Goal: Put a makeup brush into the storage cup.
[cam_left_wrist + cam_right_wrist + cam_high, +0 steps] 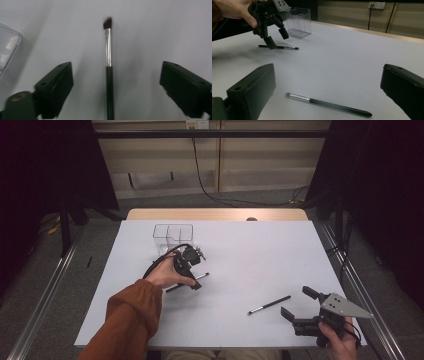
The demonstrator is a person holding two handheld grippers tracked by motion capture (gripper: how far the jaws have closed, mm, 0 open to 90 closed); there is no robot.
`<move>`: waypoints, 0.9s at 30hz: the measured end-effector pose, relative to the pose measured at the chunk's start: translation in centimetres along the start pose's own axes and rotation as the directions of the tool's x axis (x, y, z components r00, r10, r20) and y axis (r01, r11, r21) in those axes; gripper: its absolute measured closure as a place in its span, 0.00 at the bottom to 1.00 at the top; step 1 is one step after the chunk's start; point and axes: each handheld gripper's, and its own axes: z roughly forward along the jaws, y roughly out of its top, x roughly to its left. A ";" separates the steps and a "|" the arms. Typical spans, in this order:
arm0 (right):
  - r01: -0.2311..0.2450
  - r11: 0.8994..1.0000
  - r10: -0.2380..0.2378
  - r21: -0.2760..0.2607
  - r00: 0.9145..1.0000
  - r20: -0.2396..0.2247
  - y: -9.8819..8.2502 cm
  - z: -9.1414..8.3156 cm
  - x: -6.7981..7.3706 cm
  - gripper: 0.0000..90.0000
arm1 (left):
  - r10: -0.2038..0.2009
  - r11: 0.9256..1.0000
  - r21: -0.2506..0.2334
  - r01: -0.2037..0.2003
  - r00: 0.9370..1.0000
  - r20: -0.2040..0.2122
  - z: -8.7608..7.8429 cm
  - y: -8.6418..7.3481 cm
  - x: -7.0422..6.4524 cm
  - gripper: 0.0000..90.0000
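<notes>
Here the left claw (194, 270) hangs over a makeup brush (187, 283) on the white bench (260, 255), its 2 jaws spread apart with the brush lying between them and neither jaw touching it. In the left gripper view the brush (109, 67) runs straight up the middle, its dark bristles at 12 o'clock, a silver band below them and the black handle leaving the picture at 6 o'clock, with bare bench on both sides of it. The person's left hand (167, 275), in an orange sleeve, holds that claw just at 6 o'clock of a clear plastic organizer (172, 236), which stands on the bench toward the far edge. In the right gripper view the left claw (277, 37) tilts down over the brush (284, 47), with the organizer (299, 22) just behind it. The right claw (296, 304) sits near the bench's near right corner, held by the right hand (337, 337), its jaws standing apart with nothing between them. A 2nd brush (269, 305) lies flat on the bench at 9 o'clock of the right claw, near it and apart from it; in the right gripper view it (329, 104) lies low between the 2 jaws, farther out on the bench.
</notes>
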 end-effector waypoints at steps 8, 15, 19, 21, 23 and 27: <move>0.003 1.000 -0.003 0.003 1.000 0.003 0.0 0.0 0.0 0.00 | 0.008 0.999 0.043 -0.008 1.000 0.005 0.7 0.8 0.4 0.29; 0.005 1.000 -0.005 0.007 1.000 0.010 0.0 0.0 0.0 0.00 | -0.014 0.997 0.071 0.013 1.000 0.019 1.1 1.0 0.6 0.41; 0.004 1.000 -0.004 0.007 1.000 0.010 0.0 0.0 0.1 0.00 | -0.019 0.997 0.076 0.018 1.000 0.010 1.2 1.1 0.5 0.45; 0.005 1.000 -0.006 0.007 1.000 0.010 0.0 0.0 0.1 0.00 | 0.006 0.995 0.103 -0.005 1.000 -0.013 1.3 1.2 0.2 0.45; 0.005 1.000 -0.005 0.008 1.000 0.014 0.0 0.0 0.1 0.00 | 0.012 0.993 0.117 -0.010 1.000 -0.018 1.3 1.4 0.1 0.45; 0.020 1.000 -0.020 0.017 1.000 0.011 0.0 0.0 0.1 0.00 | 0.003 0.989 0.147 -0.001 1.000 -0.016 1.5 1.9 0.1 0.45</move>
